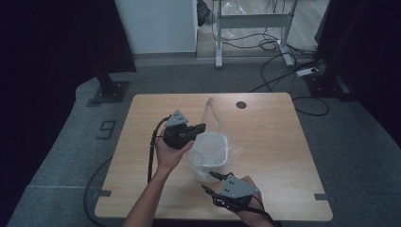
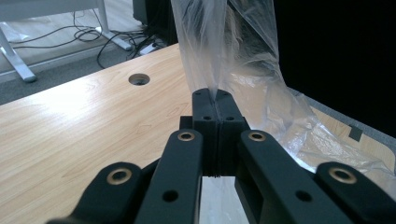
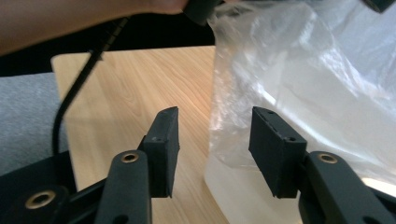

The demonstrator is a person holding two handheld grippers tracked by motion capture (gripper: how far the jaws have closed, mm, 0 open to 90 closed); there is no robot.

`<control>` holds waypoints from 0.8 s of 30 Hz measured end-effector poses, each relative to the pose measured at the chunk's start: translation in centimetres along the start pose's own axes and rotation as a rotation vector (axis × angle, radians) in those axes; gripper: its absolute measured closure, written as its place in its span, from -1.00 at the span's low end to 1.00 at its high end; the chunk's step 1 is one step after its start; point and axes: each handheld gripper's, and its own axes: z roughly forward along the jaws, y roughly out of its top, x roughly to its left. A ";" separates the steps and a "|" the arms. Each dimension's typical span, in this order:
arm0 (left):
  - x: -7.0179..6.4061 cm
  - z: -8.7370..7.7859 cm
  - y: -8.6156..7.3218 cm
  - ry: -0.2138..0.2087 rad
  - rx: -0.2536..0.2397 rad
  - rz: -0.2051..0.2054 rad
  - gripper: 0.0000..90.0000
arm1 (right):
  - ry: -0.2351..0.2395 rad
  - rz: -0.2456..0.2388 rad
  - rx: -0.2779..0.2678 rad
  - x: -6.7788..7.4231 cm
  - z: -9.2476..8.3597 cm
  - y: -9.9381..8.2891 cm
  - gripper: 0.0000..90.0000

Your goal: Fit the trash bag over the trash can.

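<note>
Table [image 1: 283, 142] carries one clear plastic bag [image 1: 215, 142]; left gripper [image 2: 215, 100] pinches its film, right gripper [image 3: 215, 140] gapes beside it

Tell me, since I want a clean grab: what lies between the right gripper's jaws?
Bare wooden table and the plastic bag's edge, in the right gripper view.

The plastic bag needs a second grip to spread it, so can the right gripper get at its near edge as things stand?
Probably yes: the right gripper has open jaws facing the plastic bag with nothing between, while the left gripper pinches it.
</note>
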 end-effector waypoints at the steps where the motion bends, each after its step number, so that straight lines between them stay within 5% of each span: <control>1: 0.0 0.0 0.0 -0.001 -0.003 -0.001 0.99 | -0.010 0.001 0.008 -0.1 0.1 -0.2 0.17; 6: 0.1 -0.2 -0.1 0.002 -0.001 -0.001 0.99 | -0.015 0.036 -0.027 -0.1 -0.1 -0.3 0.17; 7: 0.1 -0.2 -0.2 0.003 -0.001 -0.002 0.99 | 0.002 0.072 -0.056 -0.4 -0.6 -0.3 0.17; 12: 0.2 -0.2 -0.3 0.003 -0.001 0.000 0.98 | 0.031 0.080 -0.072 -0.5 -1.1 -0.3 0.11; 13: 0.3 -0.2 -0.4 0.006 -0.002 -0.003 0.98 | 0.060 0.111 -0.092 -0.5 -1.4 -0.5 0.11; 17: 0.3 -0.3 -0.5 0.008 -0.002 -0.006 0.98 | 0.057 0.150 -0.117 -0.5 -2.0 -0.9 0.11; 24: 0.4 -0.3 -0.4 0.011 -0.001 -0.010 0.98 | 0.041 0.100 -0.133 0.1 -2.1 -1.2 -0.03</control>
